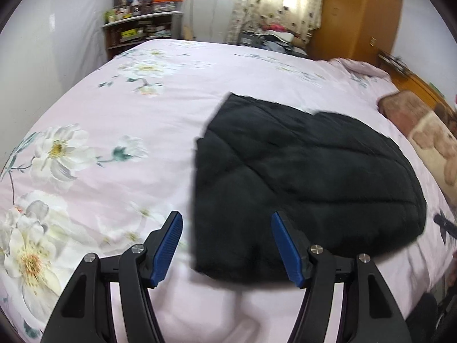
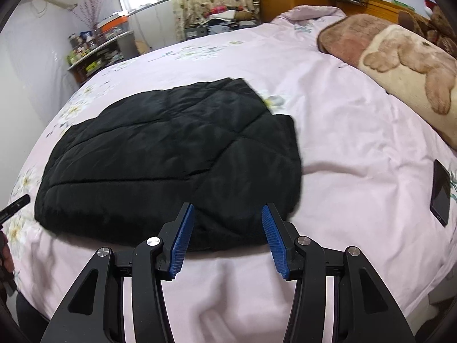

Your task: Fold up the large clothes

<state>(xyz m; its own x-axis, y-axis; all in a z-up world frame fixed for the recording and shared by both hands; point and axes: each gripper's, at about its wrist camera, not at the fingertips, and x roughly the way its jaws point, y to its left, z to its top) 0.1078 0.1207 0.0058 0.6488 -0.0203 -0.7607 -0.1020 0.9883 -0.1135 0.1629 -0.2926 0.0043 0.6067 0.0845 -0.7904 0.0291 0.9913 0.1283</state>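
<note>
Bed [image 1: 114, 108] | both hand-held grippers angled down, jaws apart, above folded jacket [image 1: 300, 177]

The left gripper [image 1: 227, 223] filled the lower middle of its frame, blue-padded jaws spread apart, nothing between them. The right gripper [image 2: 228, 214] sat likewise at lower centre, jaws parted and empty. Both pointed steeply downward.
</note>
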